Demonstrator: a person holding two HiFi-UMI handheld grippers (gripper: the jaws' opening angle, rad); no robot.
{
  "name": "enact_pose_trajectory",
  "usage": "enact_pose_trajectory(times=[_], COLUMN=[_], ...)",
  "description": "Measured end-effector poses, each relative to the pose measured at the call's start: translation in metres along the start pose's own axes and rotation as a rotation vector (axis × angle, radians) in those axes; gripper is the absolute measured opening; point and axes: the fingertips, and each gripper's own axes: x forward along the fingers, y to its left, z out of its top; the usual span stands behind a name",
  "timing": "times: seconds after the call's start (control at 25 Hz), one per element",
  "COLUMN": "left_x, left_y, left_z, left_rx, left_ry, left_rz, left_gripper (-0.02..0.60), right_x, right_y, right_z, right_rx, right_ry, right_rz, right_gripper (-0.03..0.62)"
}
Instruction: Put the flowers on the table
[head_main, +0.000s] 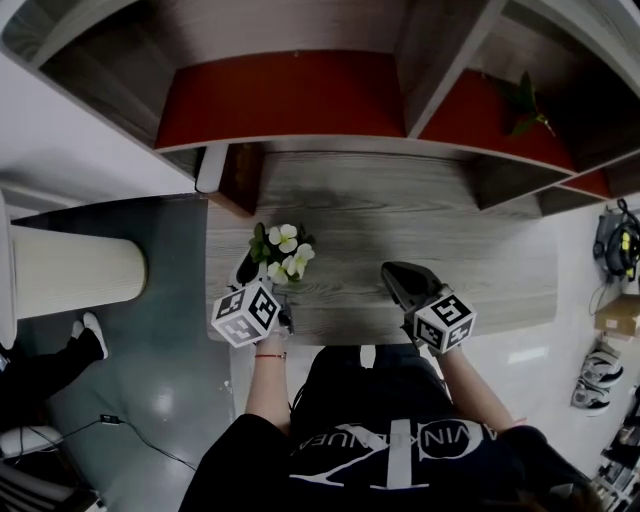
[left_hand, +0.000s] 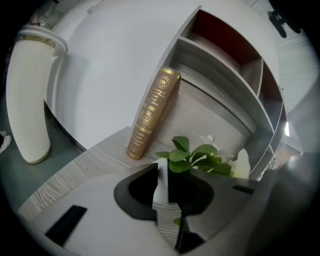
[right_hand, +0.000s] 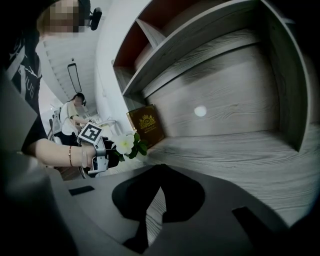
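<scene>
You have the flowers (head_main: 285, 250) in your left tongs (head_main: 262, 283), which are clenched on a thin white piece (left_hand: 160, 184) at the foot of the bunch. Whether that is a pot or a wrap, I cannot tell. The bunch is over the front left part of the counter (head_main: 450, 230), near its edge and a little in front of the book (left_hand: 152, 115) that stands by the back wall. No view shows whether the foot touches the wood yet, so I judge the step in hand to be the lowering and letting go.

To do it well, come down straight and slowly until the foot meets the wood, and only then ease the grip. The leaves and blooms spread out to the right of the tongs, so the weight looks off-centre and the bunch may tip that way on release. Open a little first and watch whether it stands. Then draw back low and level along the line of the tongs, clear of the leaves. A spot further in from the edge would be safer.

Your right tongs (head_main: 395, 275) are closed on nothing, tips together over bare wood, well apart from the bunch. They could steady it if it wobbles.

The flowers are a few white blooms above a clump of rounded green leaves, and they look small, light and easily toppled
</scene>
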Motion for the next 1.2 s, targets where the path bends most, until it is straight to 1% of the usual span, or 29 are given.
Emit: enact_pose_trajectory(times=[0.16,0.36,0.6,0.72,0.84,1.0,1.2], left_x=[0.006,0.009,0.007,0.006,0.004,-0.003,-0.01], left_y=[0.004,0.012,0.021,0.023,0.022,0.018,0.021], left_z=[0.002,0.002,-0.003,-0.003,-0.001,0.01,0.007], left_rx=[-0.046,-0.082,-0.175,-0.207,-0.213,-0.198,-0.214], left_ry=[0.019,0.017,0.003,-0.01,-0.033,-0.097,-0.093], left_rz=[0.012,0.035,0.044,0.042,0.032,-0.001,0.003], left_gripper=[0.063,0.064,0.067,0.069,0.071,0.081,0.089], right_x=[-0.001,-0.003,-0.006,-0.007,-0.007,-0.004,-0.002], right_y=[0.0,0.0,-0.004,-0.005,-0.004,0.001,0.007], right_z=[-0.003,-0.007,-0.005,-0.005,-0.005,-0.005,-0.005], right_rx=[0.008,0.016,0.003,0.005,0.014,0.025,0.028], right_ry=[0.001,0.005,0.004,0.001,-0.009,-0.02,-0.024], right_rz=[-0.006,-0.011,-0.034,-0.039,-0.034,-0.02,-0.007], right_gripper=[0.01,0.009,0.009,0.01,0.01,0.009,0.009])
